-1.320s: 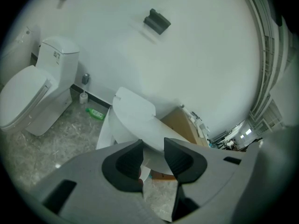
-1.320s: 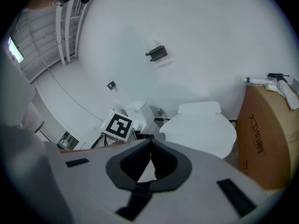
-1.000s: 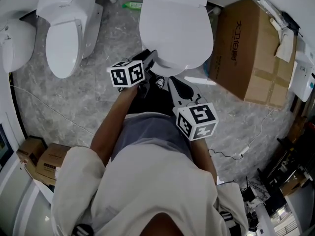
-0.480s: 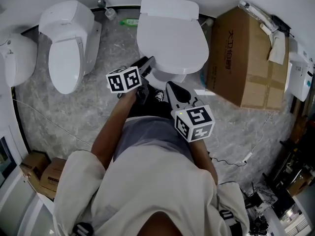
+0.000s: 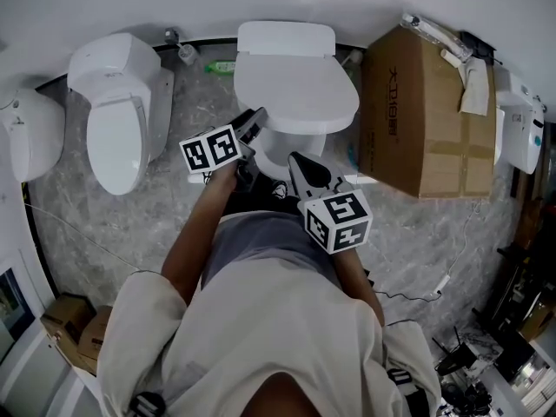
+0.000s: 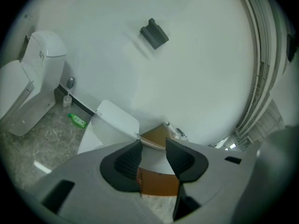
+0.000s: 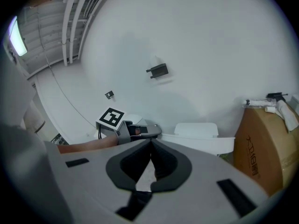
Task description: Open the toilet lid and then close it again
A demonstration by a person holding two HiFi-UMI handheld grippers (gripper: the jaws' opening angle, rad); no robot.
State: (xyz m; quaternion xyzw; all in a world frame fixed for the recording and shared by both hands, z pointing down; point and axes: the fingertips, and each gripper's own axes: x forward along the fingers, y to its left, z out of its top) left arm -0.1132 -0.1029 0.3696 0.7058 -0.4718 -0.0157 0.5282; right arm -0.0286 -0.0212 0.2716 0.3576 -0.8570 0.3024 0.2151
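The white toilet [image 5: 295, 89] stands against the wall with its lid [image 5: 300, 94] down. My left gripper [image 5: 252, 123] hovers off the bowl's front left corner. Its jaws have just been opening and hold nothing. In the left gripper view that gripper [image 6: 153, 155] stands open, and the toilet [image 6: 110, 125] lies ahead, apart from it. My right gripper [image 5: 301, 165] hangs in front of the bowl. In the right gripper view its [image 7: 151, 148] jaw tips meet with nothing between them, and the lid [image 7: 198, 143] shows beyond.
A second toilet [image 5: 117, 111] and another white fixture [image 5: 30, 133] stand to the left. A large cardboard box [image 5: 426, 115] sits close on the toilet's right. A green bottle [image 5: 221, 66] lies by the wall, small boxes [image 5: 74, 341] at lower left, a cable [image 5: 408, 298] on the floor.
Both grippers have risen and drawn back a little from the toilet's front edge. The lid has stayed down throughout, and the head view has tilted up toward the wall.
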